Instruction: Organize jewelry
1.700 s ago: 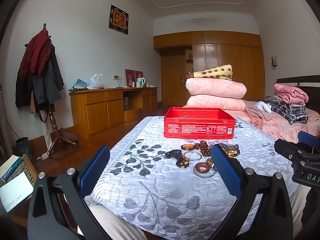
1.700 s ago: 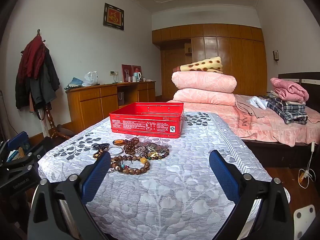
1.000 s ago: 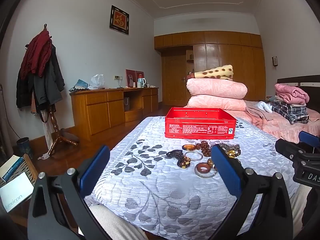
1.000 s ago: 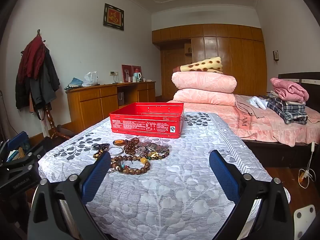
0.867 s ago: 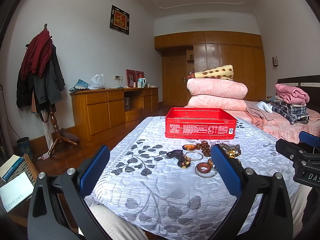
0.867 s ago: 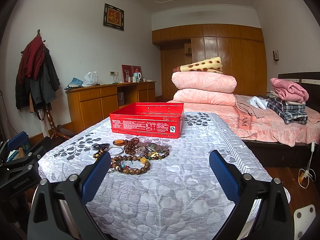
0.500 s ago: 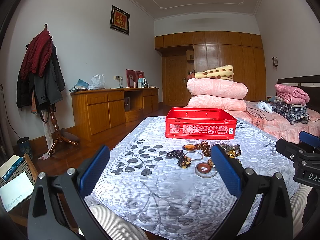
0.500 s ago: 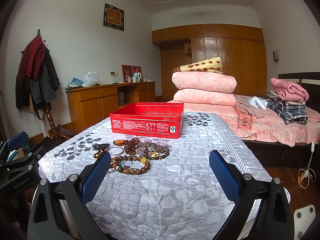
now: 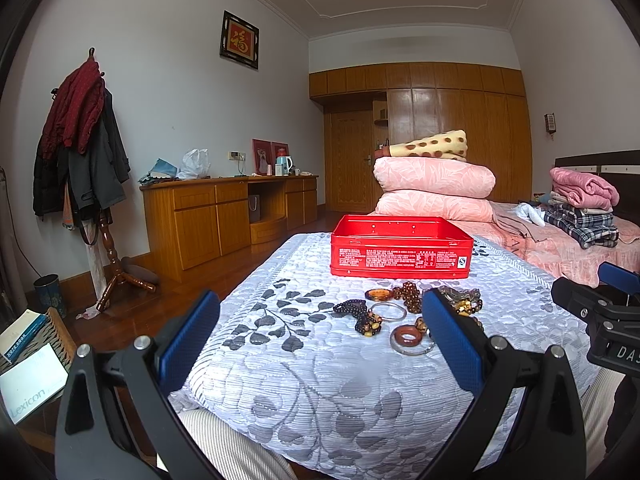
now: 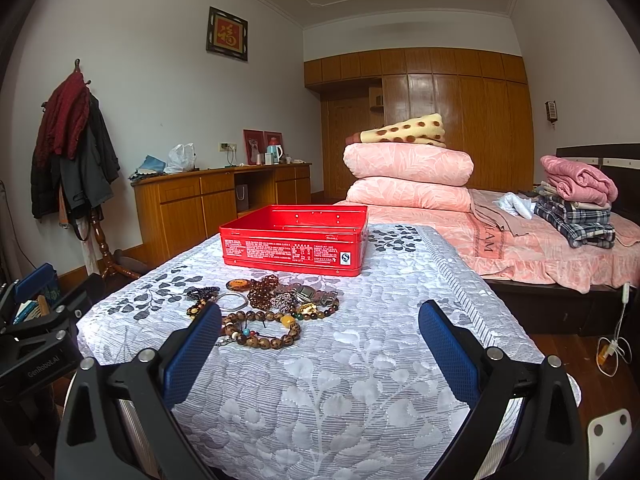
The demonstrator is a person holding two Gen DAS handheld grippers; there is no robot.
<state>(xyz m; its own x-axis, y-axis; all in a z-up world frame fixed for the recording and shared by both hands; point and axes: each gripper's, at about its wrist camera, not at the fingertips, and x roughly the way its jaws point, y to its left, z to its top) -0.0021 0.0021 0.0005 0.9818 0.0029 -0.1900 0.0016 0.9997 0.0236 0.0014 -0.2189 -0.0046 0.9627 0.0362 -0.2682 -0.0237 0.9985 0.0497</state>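
While both grippers hover low, left gripper [image 9: 320,338] and right gripper [image 10: 318,340] jaws spread wide, empty. "Lexicon" booklet [image 9: 30,386] bottom-left. Jewelry pile [image 10: 262,310] on the quilt [image 10: 360,380], just before the open red tin [image 10: 296,242] with white print, unreadable. Unchanged from 0.5 s ago.

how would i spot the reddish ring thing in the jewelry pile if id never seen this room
Find the open red tin on the grey leaf-patterned quilt; the jewelry pile lies just in front of it. At the pile's near edge sits the reddish-brown ring, a thick, smooth, solid band, unlike the beaded strands around it.
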